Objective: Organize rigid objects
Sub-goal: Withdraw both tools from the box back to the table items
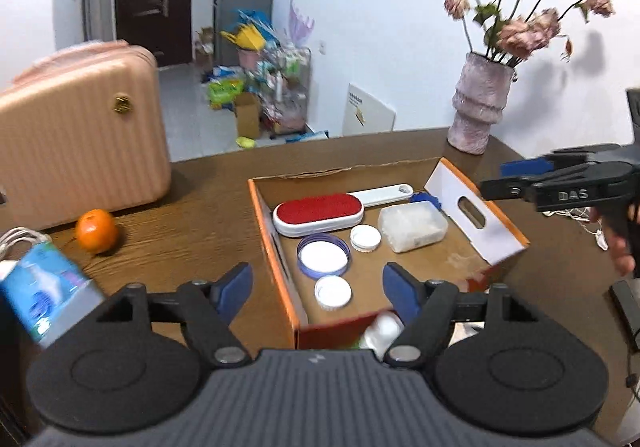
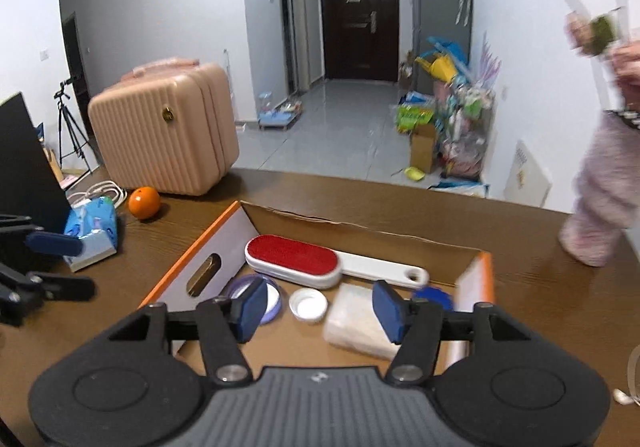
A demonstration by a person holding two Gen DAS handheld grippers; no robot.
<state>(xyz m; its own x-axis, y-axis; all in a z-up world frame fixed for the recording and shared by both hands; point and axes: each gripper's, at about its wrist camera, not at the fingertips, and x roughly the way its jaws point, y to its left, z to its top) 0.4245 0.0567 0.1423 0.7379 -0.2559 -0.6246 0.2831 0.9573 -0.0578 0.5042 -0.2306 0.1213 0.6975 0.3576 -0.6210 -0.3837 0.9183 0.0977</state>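
The cardboard box [image 1: 280, 267] stood on the wooden table [image 1: 192, 207], right of the orange [image 1: 96, 231]. Inside lay, left to right, the red lint brush [image 1: 318, 213], three lids [image 1: 323, 256] and the clear plastic container [image 1: 412, 227]. All appeared light and stiff. The lids looked thin and slippery, best pinched across the rim. The brush would likely be best taken at its white handle [image 1: 380, 194]. The left gripper [image 1: 318, 287] was poised over the box's near corner, tilted downward, jaws partly open and empty. The right gripper [image 2: 316, 307] was angled down over the box interior, jaws likewise partly open, holding nothing.
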